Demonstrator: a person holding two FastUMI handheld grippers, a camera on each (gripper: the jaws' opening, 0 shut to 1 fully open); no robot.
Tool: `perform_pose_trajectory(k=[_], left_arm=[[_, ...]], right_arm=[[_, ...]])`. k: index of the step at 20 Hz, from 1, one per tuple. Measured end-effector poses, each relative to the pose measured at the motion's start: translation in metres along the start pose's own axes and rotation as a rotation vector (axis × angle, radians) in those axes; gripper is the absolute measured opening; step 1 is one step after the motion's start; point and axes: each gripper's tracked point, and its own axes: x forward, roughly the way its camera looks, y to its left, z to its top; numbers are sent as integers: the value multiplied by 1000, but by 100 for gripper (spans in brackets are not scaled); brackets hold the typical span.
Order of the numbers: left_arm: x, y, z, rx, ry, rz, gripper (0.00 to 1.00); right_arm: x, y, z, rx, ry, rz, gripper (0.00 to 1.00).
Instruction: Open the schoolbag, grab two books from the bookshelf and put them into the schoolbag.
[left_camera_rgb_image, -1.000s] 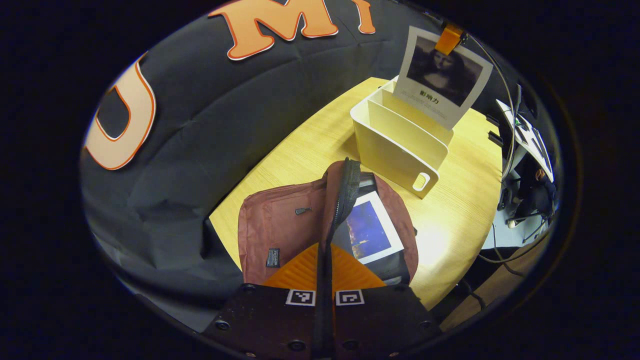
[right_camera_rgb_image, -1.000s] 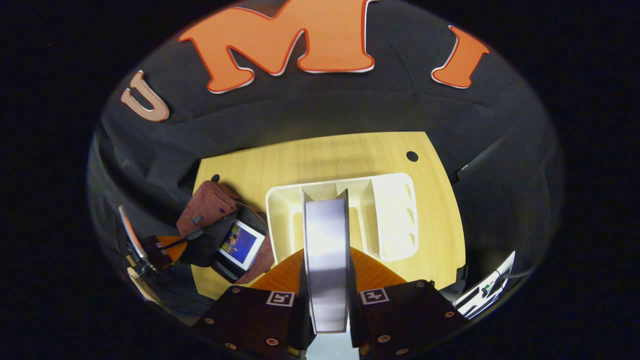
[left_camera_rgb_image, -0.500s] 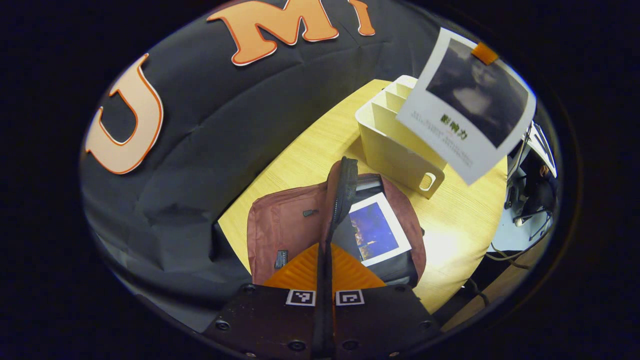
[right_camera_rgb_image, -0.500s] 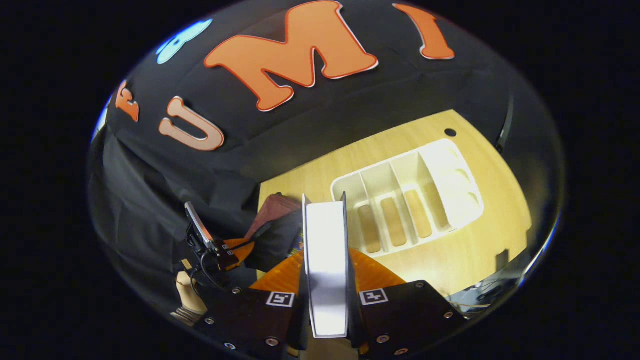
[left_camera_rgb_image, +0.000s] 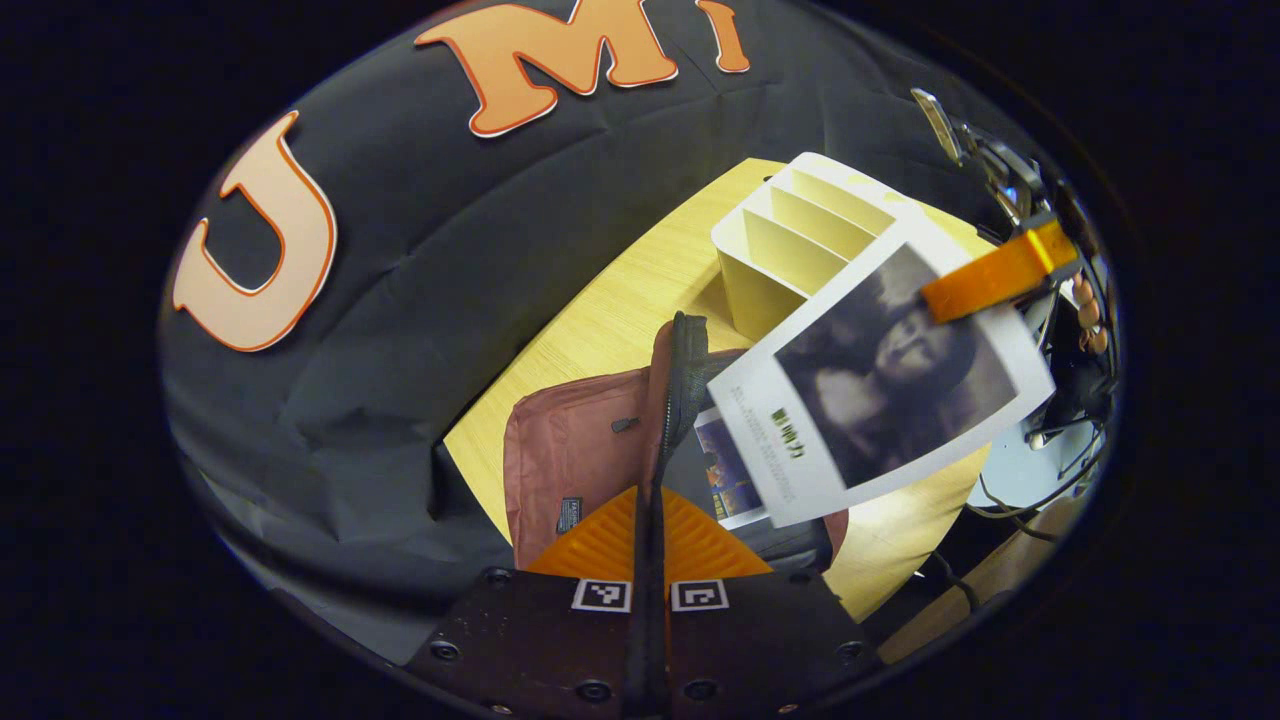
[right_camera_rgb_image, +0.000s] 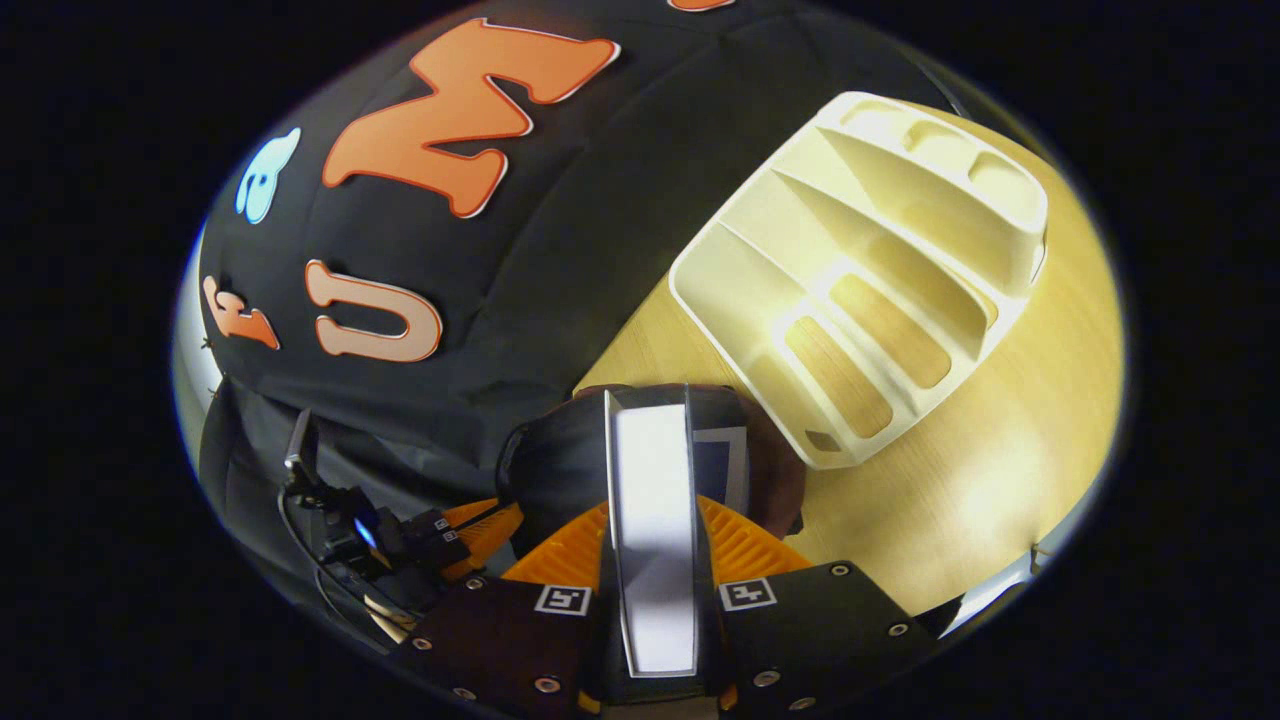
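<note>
Holding the schoolbag (left_camera_rgb_image: 575, 455) flap pinched up on the table (left_camera_rgb_image: 610, 310), left gripper (left_camera_rgb_image: 650, 560) clamped, first book (left_camera_rgb_image: 728, 478) inside; right gripper (right_camera_rgb_image: 652, 560) squeezes second book (right_camera_rgb_image: 652, 520) over the opening near empty bookshelf (right_camera_rgb_image: 870, 280), corner could snag the rim if tilted.

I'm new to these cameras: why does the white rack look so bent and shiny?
In the right gripper view, fisheye distortion curves the bookshelf, and overhead light glares off its dividers and the table. In the left gripper view, the held book looks slightly soft.
</note>
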Motion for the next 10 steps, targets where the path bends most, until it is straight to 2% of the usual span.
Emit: perform_pose_trajectory(k=[2,10], left_arm=[[-4,-2,5,7,-1,2,0],[-12,-6,20,58,-10,19,1]], right_arm=[[23,-8,-6,16,-17,3,32],[82,17,-27,-15,-85,66,31]])
